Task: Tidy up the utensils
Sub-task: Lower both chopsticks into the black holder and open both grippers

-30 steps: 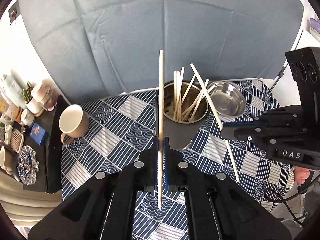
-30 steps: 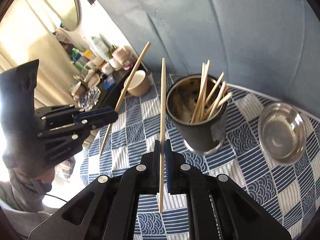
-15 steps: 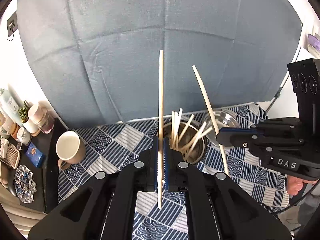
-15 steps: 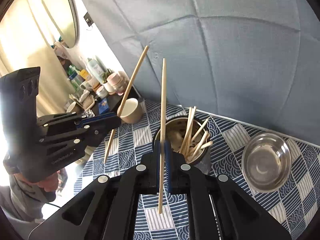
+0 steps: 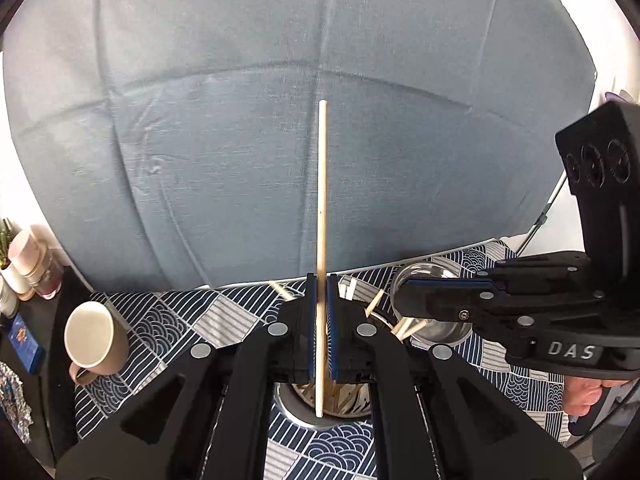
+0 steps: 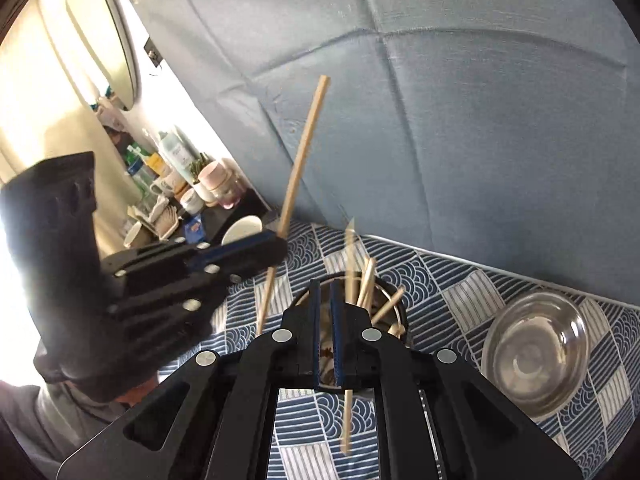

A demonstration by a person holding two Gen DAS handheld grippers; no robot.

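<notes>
Left gripper (image 5: 320,320) clamped on pale wooden chopstick (image 5: 321,208), upright over steel utensil cup (image 6: 394,320) mid-tabletop for straight drop. Right gripper (image 6: 328,336) parted; blurred chopstick (image 6: 347,412) apparently falling free.

Strong daylight pours in from the window (image 6: 102,36) left of the blue backdrop (image 6: 460,120) in the right wrist view, bleaching that whole side to white glare and leaving the left gripper (image 6: 276,246) in front of it nearly a silhouette. One chopstick (image 6: 348,320) near the right gripper (image 6: 327,336) is streaked with motion blur, while the steel bowl (image 6: 536,348) right of the backdrop shows soft reflections. In the left wrist view the backdrop (image 5: 320,140) is lit evenly and dimmer, with fisheye bending and black vignetting at the corners.
</notes>
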